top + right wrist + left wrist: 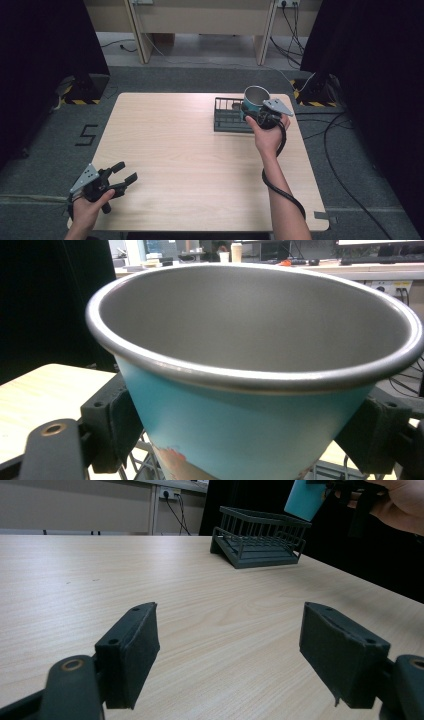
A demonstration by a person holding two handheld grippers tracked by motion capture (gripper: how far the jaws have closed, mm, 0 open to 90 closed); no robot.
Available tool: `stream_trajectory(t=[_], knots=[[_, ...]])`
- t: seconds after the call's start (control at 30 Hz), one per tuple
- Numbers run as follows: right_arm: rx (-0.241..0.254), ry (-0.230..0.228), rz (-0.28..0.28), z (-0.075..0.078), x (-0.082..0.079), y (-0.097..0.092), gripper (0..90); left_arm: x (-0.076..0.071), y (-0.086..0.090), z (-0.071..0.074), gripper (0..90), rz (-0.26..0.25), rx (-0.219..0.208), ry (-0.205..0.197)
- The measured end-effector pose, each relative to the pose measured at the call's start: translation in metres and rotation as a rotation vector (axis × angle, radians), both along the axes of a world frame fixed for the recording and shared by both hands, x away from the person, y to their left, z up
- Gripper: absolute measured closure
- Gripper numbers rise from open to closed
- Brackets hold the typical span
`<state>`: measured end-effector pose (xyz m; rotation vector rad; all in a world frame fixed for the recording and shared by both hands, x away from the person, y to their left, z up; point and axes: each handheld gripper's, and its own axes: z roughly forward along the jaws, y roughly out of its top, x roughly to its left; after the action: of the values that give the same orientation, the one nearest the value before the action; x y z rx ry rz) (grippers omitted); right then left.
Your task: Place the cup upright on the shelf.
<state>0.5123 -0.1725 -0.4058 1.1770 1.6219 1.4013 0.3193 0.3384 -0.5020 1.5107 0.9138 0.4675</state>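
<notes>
Right gripper clamps the teal cup by its lower wall, jaws on opposite sides; cup held above the dark wire rack, long axis near vertical, slightly tilted, mouth upward; left gripper jaws spread, holding nothing, at the table's near-left corner

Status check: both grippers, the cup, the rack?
Right gripper shut on teal cup, held upright above dark rack. Left gripper open, idle at near left table edge. Nothing seen in rack's near part.
</notes>
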Motion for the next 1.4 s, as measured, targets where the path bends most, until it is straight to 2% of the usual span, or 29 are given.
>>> stream_trajectory(t=[0.7,1.4], knots=[[0.02,0.023,-0.026,0.001,0.02,0.0,17.7,0.0,0.001,0.0,23.0,-0.001,-0.004,0.0],[0.01,0.055,-0.041,0.003,0.044,0.002,17.7,0.0,0.001,0.0,23.1,-0.004,-0.007,-0.001]])
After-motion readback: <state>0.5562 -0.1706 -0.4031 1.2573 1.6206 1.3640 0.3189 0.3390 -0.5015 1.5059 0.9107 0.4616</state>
